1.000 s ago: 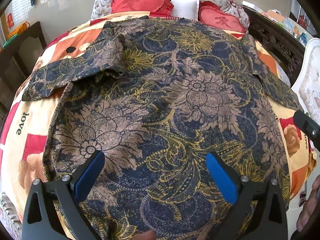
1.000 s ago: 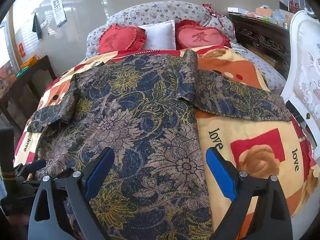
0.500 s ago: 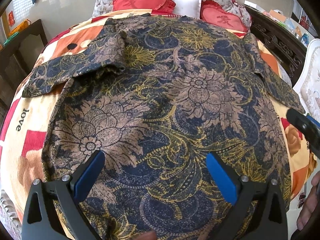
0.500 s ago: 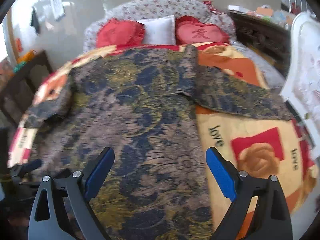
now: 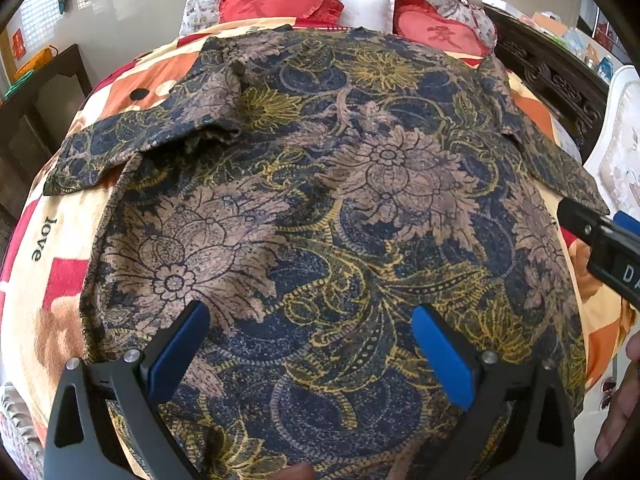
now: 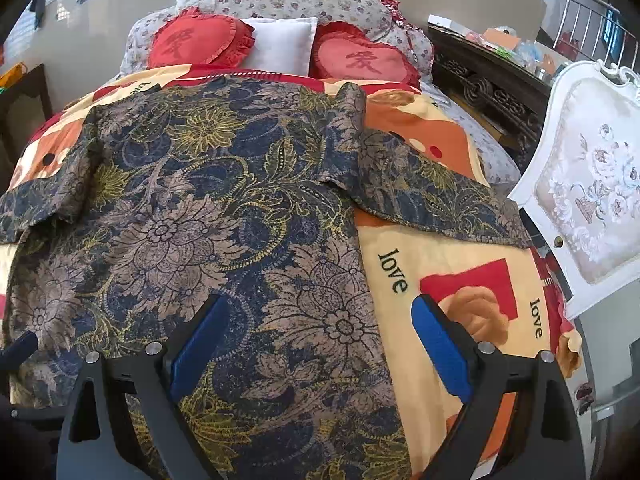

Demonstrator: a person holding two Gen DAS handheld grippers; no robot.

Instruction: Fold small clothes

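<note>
A dark blue short-sleeved shirt with brown and yellow flowers lies spread flat on the bed, collar towards the pillows; it also shows in the right wrist view. Its left sleeve and right sleeve stick out sideways. My left gripper is open and empty, hovering over the shirt's lower middle. My right gripper is open and empty, over the shirt's lower right edge; part of it shows at the right edge of the left wrist view.
An orange and cream quilt with "love" prints covers the bed. Two red heart cushions and a white pillow lie at the head. A dark carved cabinet and a white padded chair stand to the right.
Both grippers have shifted slightly over the shirt and stay open. The right gripper reaches a little further into the left wrist view. The shirt has not moved.
</note>
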